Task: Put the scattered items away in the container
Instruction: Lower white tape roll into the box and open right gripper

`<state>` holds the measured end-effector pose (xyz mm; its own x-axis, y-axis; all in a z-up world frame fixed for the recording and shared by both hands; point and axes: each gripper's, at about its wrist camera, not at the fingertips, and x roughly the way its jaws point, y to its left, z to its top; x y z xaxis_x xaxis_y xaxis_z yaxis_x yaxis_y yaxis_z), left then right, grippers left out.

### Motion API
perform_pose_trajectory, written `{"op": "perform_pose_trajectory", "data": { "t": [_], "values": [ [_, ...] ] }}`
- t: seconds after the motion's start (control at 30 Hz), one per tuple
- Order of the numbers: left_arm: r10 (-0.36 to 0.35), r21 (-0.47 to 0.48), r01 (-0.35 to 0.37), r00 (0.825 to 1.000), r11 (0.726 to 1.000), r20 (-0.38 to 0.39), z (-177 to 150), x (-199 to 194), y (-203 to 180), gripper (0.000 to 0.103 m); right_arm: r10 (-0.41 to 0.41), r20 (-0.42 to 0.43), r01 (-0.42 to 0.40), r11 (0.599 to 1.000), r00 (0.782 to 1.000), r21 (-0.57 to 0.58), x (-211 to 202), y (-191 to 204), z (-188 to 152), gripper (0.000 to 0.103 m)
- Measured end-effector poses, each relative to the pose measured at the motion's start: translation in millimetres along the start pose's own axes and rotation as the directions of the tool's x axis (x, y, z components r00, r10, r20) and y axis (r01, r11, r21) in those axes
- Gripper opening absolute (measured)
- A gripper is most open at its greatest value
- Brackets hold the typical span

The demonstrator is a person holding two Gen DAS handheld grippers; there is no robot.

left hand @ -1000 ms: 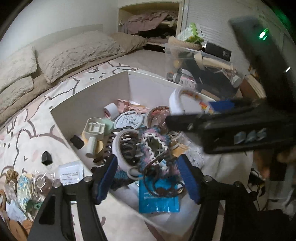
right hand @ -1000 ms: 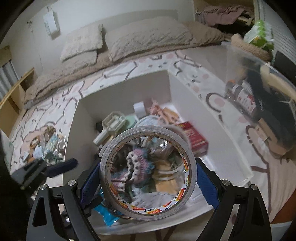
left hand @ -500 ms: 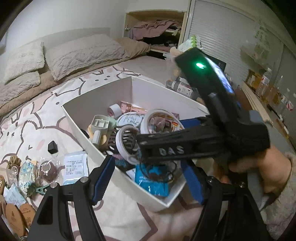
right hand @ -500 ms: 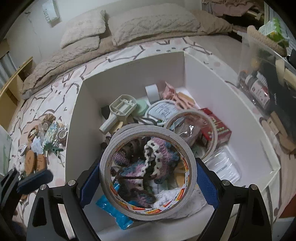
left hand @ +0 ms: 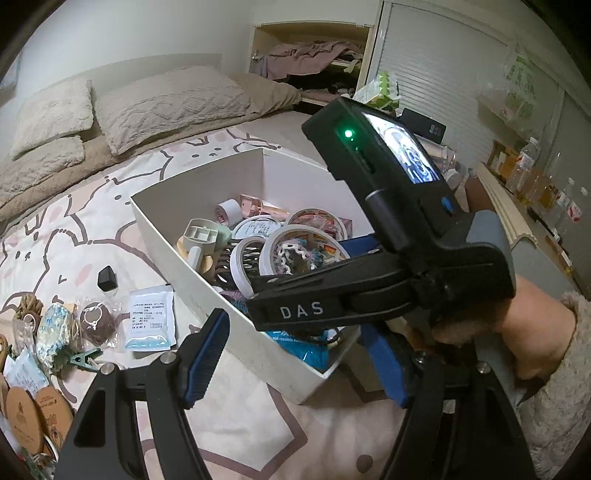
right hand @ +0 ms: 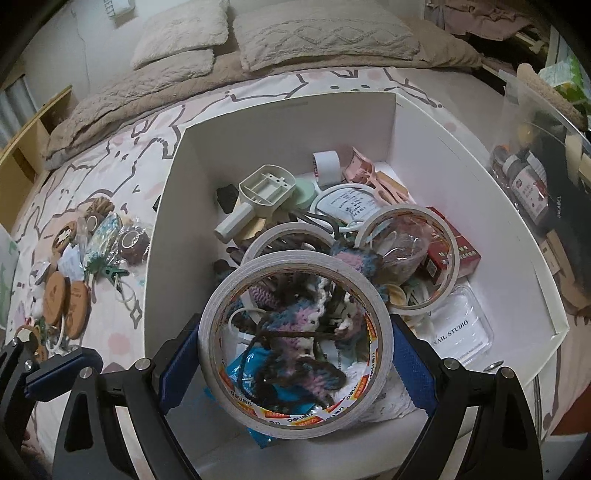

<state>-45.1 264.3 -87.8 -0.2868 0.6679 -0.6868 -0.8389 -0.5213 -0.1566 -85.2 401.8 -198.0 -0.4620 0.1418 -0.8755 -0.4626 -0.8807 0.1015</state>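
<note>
A white box (right hand: 369,107) sits on the bed, full of small items: tape rolls, a crocheted piece (right hand: 295,317), a red pack, a beige plastic part. My right gripper (right hand: 295,350) is shut on a white tape roll (right hand: 236,291) and holds it over the box's near side; it also shows in the left wrist view (left hand: 306,243). My left gripper (left hand: 295,354) is open and empty, outside the box (left hand: 229,273) at its near left corner. Scattered items lie left of the box: a white sachet (left hand: 149,317), a black cube (left hand: 107,277), cork discs (right hand: 66,299), wrapped trinkets (right hand: 107,236).
Pillows (right hand: 317,33) lie at the bed's head. A clear bin (right hand: 543,173) with bottles stands right of the box. The right hand and its tool (left hand: 424,258) cross in front of the left gripper. A shelf (left hand: 517,206) with bottles is at the far right.
The left gripper has pulled back out of the box toward its near left corner. The right gripper has carried the tape roll forward and lower over the box.
</note>
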Motion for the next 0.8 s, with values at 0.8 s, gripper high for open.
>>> {"op": "perform_pose_trajectory", "data": {
  "t": [0.8],
  "values": [
    [0.013, -0.018, -0.012, 1.0, 1.0, 0.019, 2, -6, 8, 0.074, 0.015, 0.117, -0.021, 0.999, 0.993, 0.042, -33, -8, 2, 0.103]
  ]
}}
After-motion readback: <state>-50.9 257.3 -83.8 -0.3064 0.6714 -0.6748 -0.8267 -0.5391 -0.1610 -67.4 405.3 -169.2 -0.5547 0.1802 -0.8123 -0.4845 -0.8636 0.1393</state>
